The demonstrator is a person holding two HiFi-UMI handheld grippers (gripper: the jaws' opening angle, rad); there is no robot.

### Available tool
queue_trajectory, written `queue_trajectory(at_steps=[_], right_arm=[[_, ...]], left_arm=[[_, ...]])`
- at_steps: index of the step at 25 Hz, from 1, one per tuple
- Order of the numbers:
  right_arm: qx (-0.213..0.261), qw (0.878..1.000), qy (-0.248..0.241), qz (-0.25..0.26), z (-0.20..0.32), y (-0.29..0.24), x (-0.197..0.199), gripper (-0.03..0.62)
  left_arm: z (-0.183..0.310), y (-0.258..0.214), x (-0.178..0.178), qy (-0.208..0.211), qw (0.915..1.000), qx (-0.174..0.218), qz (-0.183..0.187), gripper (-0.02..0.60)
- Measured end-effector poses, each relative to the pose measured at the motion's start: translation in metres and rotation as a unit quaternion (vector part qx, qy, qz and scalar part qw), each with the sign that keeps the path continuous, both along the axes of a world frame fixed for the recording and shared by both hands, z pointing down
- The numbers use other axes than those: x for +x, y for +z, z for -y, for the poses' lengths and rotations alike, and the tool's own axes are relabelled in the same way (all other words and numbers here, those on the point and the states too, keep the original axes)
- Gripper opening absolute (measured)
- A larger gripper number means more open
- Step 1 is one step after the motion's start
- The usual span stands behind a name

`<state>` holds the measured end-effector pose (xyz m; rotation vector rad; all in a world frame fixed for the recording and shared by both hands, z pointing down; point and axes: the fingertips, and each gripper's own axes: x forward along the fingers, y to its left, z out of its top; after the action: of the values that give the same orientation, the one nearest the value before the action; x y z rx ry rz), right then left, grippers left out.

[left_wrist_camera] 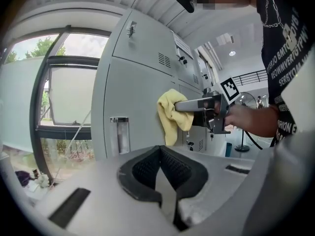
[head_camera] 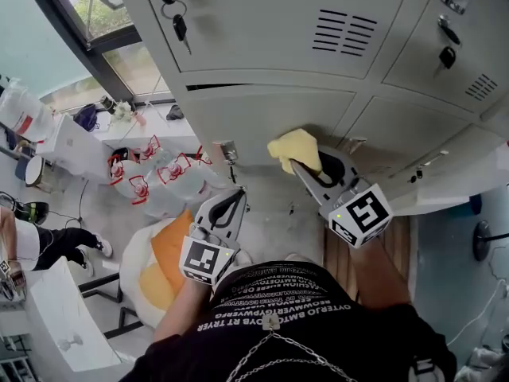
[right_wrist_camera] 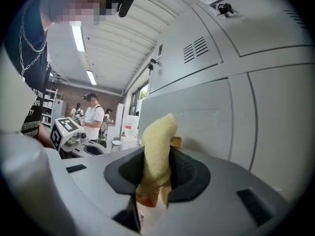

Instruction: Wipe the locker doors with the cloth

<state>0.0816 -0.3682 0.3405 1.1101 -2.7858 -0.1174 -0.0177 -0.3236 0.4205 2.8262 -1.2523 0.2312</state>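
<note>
- Right gripper (head_camera: 302, 165): jaws clamped on the yellow cloth (head_camera: 296, 147). A bunched fold stands up out of the pads and a short tail hangs below them in the right gripper view.
- The cloth is at the face of the lower locker door (head_camera: 262, 122), right of that door's recessed latch plate (head_camera: 229, 151). It looks to be in contact with the door or just off it; I cannot tell which.
- Left gripper (head_camera: 231, 201): jaws together with nothing between them, held low and away from the door, below the latch plate.

Risks, as I judge them:
- Only a narrow fold is pinched, so drag across the painted door could pull the cloth out of the pads.
- A stroke toward the latch plate could snag the loose cloth.
- Too little cloth leads the jaws, so a steep angle may let the bare jaw tips scrape the door.
- Keys (head_camera: 176, 18) hang from the locker above the door, and an upward stroke could knock them.
</note>
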Motion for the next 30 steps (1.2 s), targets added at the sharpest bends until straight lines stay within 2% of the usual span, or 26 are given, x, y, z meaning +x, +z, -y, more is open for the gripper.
queue_trajectory(at_steps=[5, 12, 15, 21, 30], right_arm=[[-0.011, 0.998, -0.049, -0.028, -0.001, 0.022, -0.050, 0.107], [-0.053, 0.996, -0.048, -0.044, 0.016, 0.049, -0.086, 0.107], [-0.060, 0.996, -0.041, -0.050, 0.024, 0.054, -0.097, 0.107], [-0.065, 0.997, -0.022, -0.044, 0.028, 0.051, -0.085, 0.107], [-0.069, 0.997, 0.025, -0.036, 0.029, 0.055, -0.040, 0.107]], left_arm=[[-0.005, -0.007, -0.024, -0.021, 0.9998, 0.006, -0.003, 0.006], [-0.011, 0.001, -0.048, -0.026, 0.9997, -0.002, 0.000, 0.006], [-0.008, -0.001, -0.056, -0.023, 0.9997, 0.008, 0.000, 0.006], [-0.004, -0.002, -0.059, -0.012, 0.9999, 0.006, 0.002, 0.006], [0.003, -0.004, -0.037, 0.021, 0.9997, 0.013, -0.002, 0.006]])
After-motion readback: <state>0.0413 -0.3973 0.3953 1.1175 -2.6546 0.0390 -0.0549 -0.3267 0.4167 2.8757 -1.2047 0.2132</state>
